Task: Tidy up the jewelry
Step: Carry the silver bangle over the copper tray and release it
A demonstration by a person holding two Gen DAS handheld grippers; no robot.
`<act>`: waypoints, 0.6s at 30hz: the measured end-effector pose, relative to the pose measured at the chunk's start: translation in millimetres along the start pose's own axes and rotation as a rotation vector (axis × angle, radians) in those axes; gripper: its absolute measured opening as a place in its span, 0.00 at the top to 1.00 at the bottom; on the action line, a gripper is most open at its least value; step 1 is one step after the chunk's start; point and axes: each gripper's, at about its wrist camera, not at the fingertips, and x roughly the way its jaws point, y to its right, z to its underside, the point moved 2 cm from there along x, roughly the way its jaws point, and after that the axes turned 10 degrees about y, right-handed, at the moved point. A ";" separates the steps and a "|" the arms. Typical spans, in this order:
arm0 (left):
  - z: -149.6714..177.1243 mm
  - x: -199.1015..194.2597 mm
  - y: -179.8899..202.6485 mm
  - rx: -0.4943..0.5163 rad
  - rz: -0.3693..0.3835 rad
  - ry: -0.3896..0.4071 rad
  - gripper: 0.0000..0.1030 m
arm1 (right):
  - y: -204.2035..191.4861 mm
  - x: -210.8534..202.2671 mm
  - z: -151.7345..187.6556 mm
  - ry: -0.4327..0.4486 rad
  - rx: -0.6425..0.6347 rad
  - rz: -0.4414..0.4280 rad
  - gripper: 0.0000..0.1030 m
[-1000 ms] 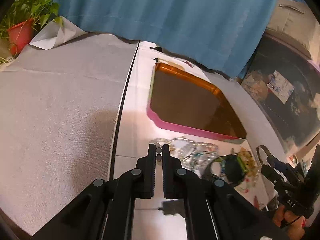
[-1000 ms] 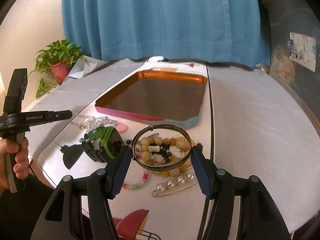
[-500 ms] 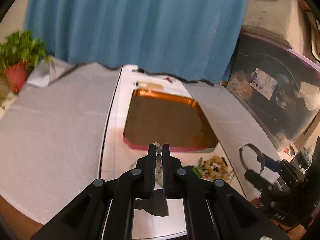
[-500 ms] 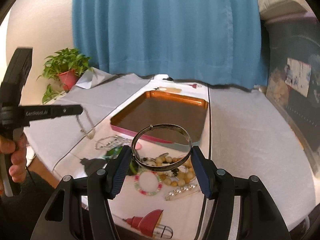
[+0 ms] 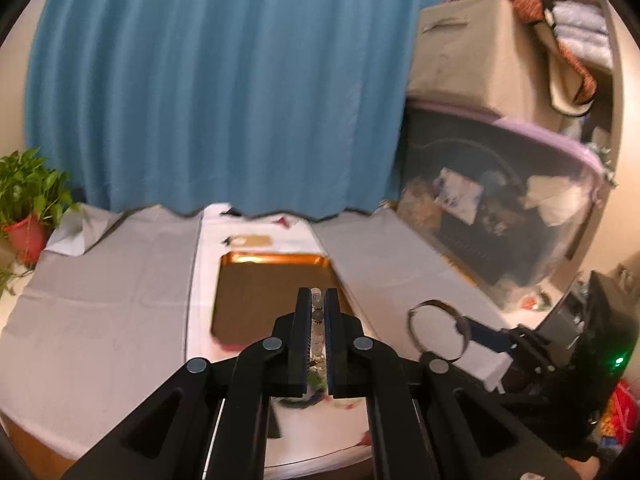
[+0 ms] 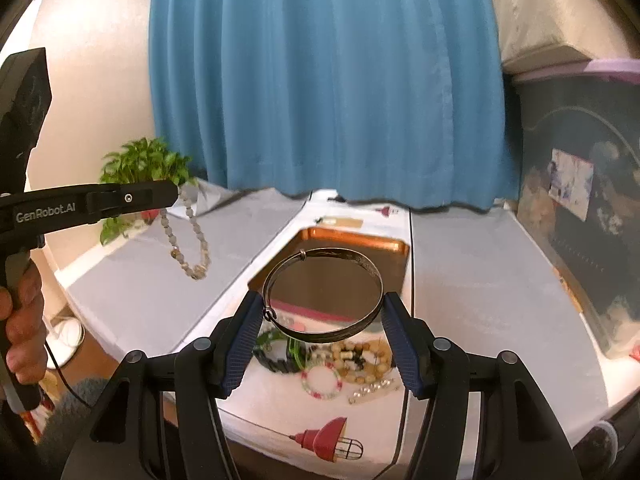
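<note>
In the left wrist view, the left gripper [image 5: 319, 296] was clenched on a string of pale beads [image 5: 316, 322], which ran down the narrow slot between its two black fingers. Beyond the fingertips lay an orange tray [image 5: 276, 258] with a dark floor, on a white strip of the table [image 5: 100, 292] between two grey cloths. To the right, the right gripper [image 5: 436, 334] held a silver bangle [image 5: 416, 322] up above the table, well apart from the beads. A blue curtain [image 5: 224, 92] hung behind, and a potted plant [image 5: 28, 208] stood at the far left edge.

In the right wrist view, the right gripper [image 6: 322, 312] grasped the bangle [image 6: 340, 334] across its width, one blue pad pressing each side, the ring lying roughly flat and raised over the near end of the tray [image 6: 352, 240]. Below it, on the white strip, sat the rest of the jewelry: a heap of yellowish beads [image 6: 360, 358], a small pink and green bracelet [image 6: 320, 382], a row of pearls [image 6: 372, 390] and a dark and green piece [image 6: 280, 350]. At the left, a hand [image 6: 22, 332] gripped the handle of the left gripper [image 6: 172, 196], from whose tip the bead string [image 6: 188, 236] dangled in a loop, clear of the grey cloth.
</note>
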 end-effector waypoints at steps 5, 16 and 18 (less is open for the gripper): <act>-17.0 -4.5 4.5 -0.030 0.061 0.040 0.96 | -1.3 -5.5 -21.0 0.026 -0.015 -0.018 0.40; -22.1 29.7 -7.3 0.013 0.008 0.061 0.96 | 9.5 31.1 -34.7 0.023 0.003 -0.041 0.40; -15.4 48.9 -17.1 0.005 -0.009 0.047 0.96 | 13.5 48.0 -29.4 0.003 0.010 -0.042 0.40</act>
